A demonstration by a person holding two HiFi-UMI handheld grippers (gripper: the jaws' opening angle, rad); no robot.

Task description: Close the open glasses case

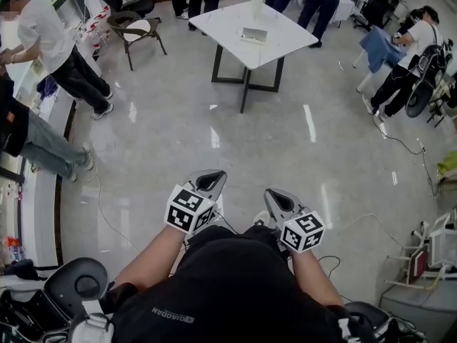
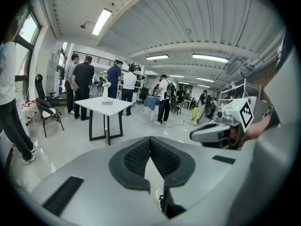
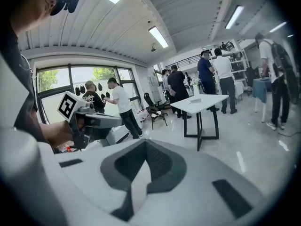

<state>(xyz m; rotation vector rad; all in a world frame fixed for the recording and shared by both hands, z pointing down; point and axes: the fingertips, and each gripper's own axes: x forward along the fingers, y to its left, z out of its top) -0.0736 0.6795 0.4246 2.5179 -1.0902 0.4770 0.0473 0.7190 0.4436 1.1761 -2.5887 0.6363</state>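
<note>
A small pale case-like object (image 1: pixel 254 35) lies on a white square table (image 1: pixel 285 38) far across the room; it is too small to tell whether it is open. It shows too in the left gripper view (image 2: pixel 107 103) and the right gripper view (image 3: pixel 195 100). My left gripper (image 1: pixel 209 181) (image 2: pixel 150 140) and right gripper (image 1: pixel 280 199) (image 3: pixel 146 142) are held close to my body, well short of the table. On both, the black pads meet at the tips with nothing between them. Each gripper appears in the other's view: right gripper (image 2: pixel 221 131), left gripper (image 3: pixel 94 121).
A white vase (image 1: pixel 258 2) stands on the table behind the case. Several people stand around the room's edges and behind the table. A chair (image 1: pixel 139 28) sits left of the table. Cables (image 1: pixel 400 143) trail over the glossy floor (image 1: pixel 178 134), with equipment at the right.
</note>
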